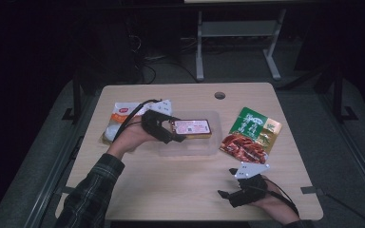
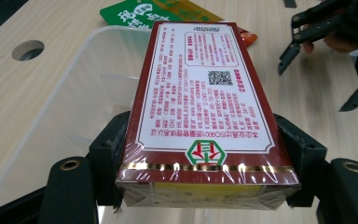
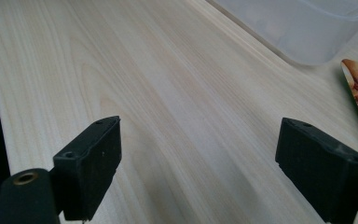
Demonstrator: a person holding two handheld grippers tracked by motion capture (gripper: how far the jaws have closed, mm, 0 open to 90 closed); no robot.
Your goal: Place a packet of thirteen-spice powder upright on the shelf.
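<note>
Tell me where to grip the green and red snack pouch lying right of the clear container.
Take the green and red snack pouch by its near red edge, coming in low from the open right gripper. It lies flat on the table, so probably only a thin edge offers purchase.

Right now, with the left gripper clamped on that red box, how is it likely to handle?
The red box probably stays stiff: its edges look straight between the left gripper pads. Its glossy shrink-wrap may slip. Flat and squat, it seems unlikely to roll.
</note>
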